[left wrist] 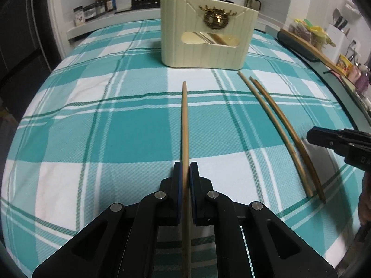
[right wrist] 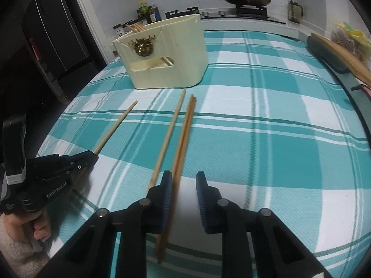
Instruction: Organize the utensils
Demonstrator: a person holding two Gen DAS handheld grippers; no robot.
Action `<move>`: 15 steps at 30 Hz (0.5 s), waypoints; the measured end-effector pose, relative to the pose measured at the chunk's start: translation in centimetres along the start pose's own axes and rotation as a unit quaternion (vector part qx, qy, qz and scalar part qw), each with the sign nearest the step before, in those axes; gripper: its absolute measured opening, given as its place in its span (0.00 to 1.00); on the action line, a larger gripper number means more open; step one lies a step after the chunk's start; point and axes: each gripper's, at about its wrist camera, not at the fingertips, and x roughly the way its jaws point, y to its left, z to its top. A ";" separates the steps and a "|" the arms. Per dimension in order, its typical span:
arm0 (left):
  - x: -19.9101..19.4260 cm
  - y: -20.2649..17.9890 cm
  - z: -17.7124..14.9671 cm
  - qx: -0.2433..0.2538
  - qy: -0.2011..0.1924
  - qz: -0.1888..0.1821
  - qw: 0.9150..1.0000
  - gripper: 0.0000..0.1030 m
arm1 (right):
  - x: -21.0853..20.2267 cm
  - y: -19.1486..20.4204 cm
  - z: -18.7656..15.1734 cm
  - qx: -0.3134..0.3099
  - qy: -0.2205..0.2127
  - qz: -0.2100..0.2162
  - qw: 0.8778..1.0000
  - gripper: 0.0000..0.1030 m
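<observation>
My left gripper (left wrist: pixel 185 173) is clenched on one chopstick (left wrist: pixel 184 125); my right gripper (right wrist: pixel 184 185) stands unclenched over the darker chopstick (right wrist: pixel 183 143). Next I'd lift mine toward the cream holder (left wrist: pixel 206 32) ahead.

White lettering reading "GenRobot.AI" runs along the black side of the left gripper (right wrist: pixel 92 156), as seen from the right wrist view. A further small white marking lower on the same housing is too small to read. In the left wrist view, the letters "DA" show at the frame edge on the right gripper (left wrist: pixel 310 136); the rest is cut off. Labels on the distant bottles (left wrist: pixel 104 1) and the colourful packet (left wrist: pixel 345 63) are illegible.
</observation>
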 end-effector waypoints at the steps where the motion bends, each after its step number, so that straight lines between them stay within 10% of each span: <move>1: -0.1 0.3 -0.2 -0.004 0.000 0.000 1.000 0.05 | 0.6 0.2 0.2 0.000 0.008 -0.006 1.000 0.17; 7: -0.2 0.8 -0.8 -0.006 -0.005 0.006 1.000 0.08 | 2.5 0.1 0.8 -0.005 0.045 -0.019 0.999 0.10; 15: 0.2 0.1 -0.4 0.003 -0.012 0.014 1.000 0.37 | 3.1 0.1 1.5 -0.005 0.047 -0.034 0.998 0.07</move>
